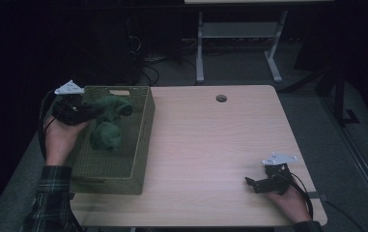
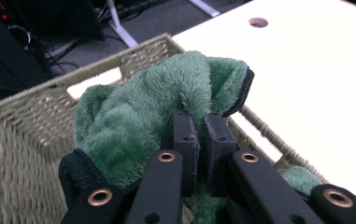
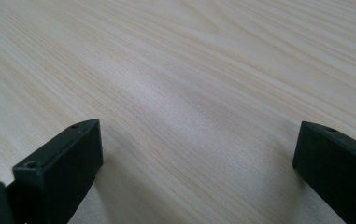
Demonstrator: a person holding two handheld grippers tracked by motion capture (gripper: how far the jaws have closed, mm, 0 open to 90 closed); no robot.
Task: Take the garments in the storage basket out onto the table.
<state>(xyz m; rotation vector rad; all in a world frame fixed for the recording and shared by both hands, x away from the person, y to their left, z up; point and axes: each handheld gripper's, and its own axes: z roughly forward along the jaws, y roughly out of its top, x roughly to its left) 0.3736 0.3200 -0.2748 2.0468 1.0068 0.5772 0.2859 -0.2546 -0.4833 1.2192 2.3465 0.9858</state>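
Pale wood-grain desk (image 1: 210, 145) with rounded corners and a round cable hole (image 1: 221, 98) near the far edge, set in a dim room. Beyond the far edge, grey floor, the white legs of another desk (image 1: 239, 43) and a tangle of dark cables (image 1: 145, 67). At the desk's left end, a woven basket (image 1: 140, 145), its left wall at or slightly past the desk's left edge and its near wall close to the near edge. Above the basket's far left corner, the left claw (image 1: 87, 112), clamped tight on a fold of a green plush cloth (image 1: 109, 121); in the left gripper view, the cloth (image 2: 166, 107) bunched up over the pinched pads, level with the basket rim (image 2: 133, 51), a further green piece lower inside at the right. Near the desk's right front corner, the right claw (image 1: 250, 182), low over bare wood, jaws spread wide with nothing between them. Between basket and right claw, a broad stretch of open wood reaching to the far edge; narrow margin only at the near right corner.
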